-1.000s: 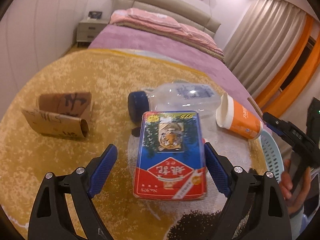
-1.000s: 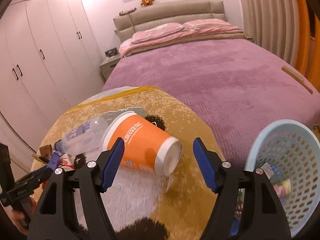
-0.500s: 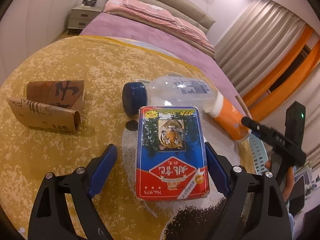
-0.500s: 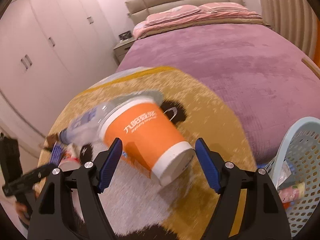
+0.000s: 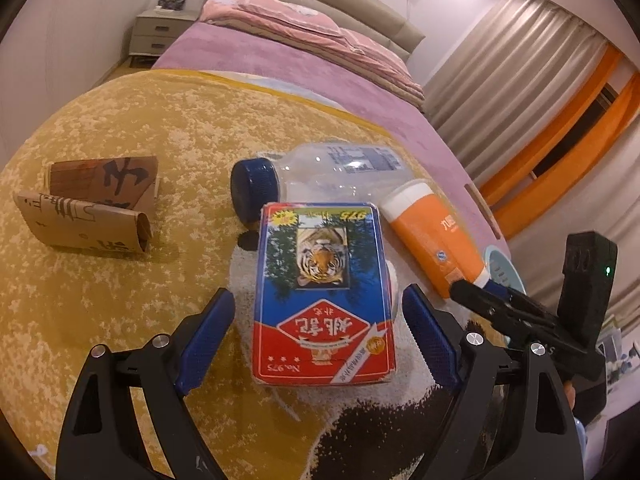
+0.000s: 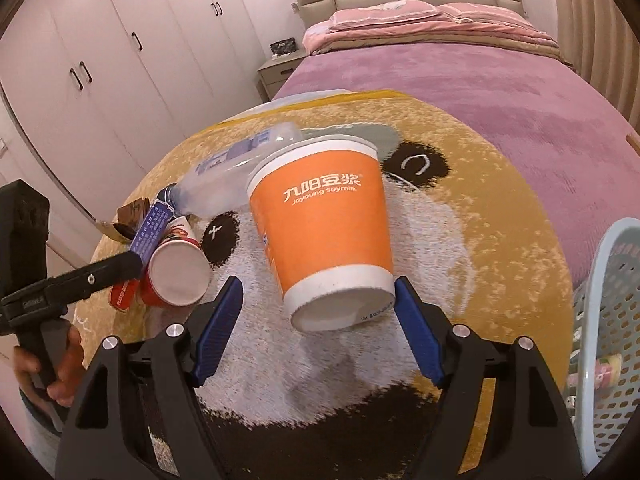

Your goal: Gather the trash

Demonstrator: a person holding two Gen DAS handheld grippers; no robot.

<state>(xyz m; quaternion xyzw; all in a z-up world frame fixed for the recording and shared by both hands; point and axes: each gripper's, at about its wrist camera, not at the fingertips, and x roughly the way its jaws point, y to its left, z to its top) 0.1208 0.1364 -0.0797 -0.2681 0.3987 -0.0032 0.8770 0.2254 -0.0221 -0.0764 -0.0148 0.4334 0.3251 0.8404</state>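
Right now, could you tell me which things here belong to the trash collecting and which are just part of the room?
Job:
orange cup
card box
clear bottle
folded cardboard
red cup
blue basket

Room only:
bed
nightstand
wardrobe

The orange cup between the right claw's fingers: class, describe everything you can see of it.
The orange cup looks like paper, with white bands at rim and base and white "Joyoung soymilk" lettering. It lies tipped on the panda rug, base toward the camera, mouth against the clear plastic bottle. The right claw is open, its blue pads flanking the base; whether the right pad touches cannot be told. In the left view it lies beside the tiger box.
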